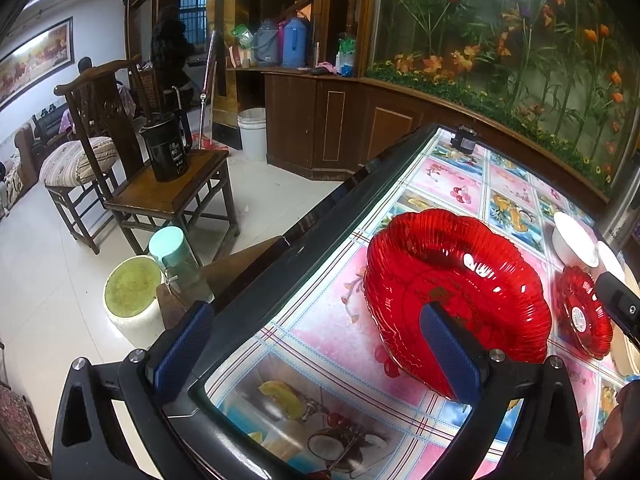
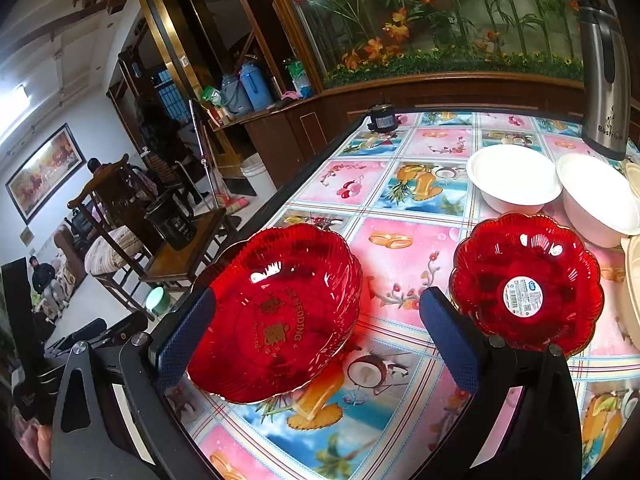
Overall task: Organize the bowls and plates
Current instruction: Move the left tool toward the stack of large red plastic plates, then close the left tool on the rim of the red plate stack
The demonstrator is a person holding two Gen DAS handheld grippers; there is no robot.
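A large red glass plate [image 1: 456, 280] [image 2: 280, 312] with gold lettering rests on the flowered tablecloth near the table's left edge. To its right lies a smaller red plate [image 2: 528, 280] [image 1: 584, 312] with a white sticker in its middle. Behind it stand two white bowls [image 2: 514, 178] [image 2: 600, 196]; one white bowl [image 1: 572, 240] also shows in the left wrist view. My left gripper [image 1: 316, 348] is open over the table's edge, its right pad [image 1: 448, 348] in front of the large plate's near rim. My right gripper [image 2: 316, 336] is open and holds nothing, straddling the gap between the two red plates.
A steel thermos [image 2: 604, 80] stands at the back right and cream dishes [image 2: 634, 280] lie at the right edge. A small black device [image 2: 382, 118] sits at the table's far end. Left of the dark table edge [image 1: 320, 216] are a wooden chair [image 1: 168, 196] bearing a black pot and a stool [image 1: 132, 300].
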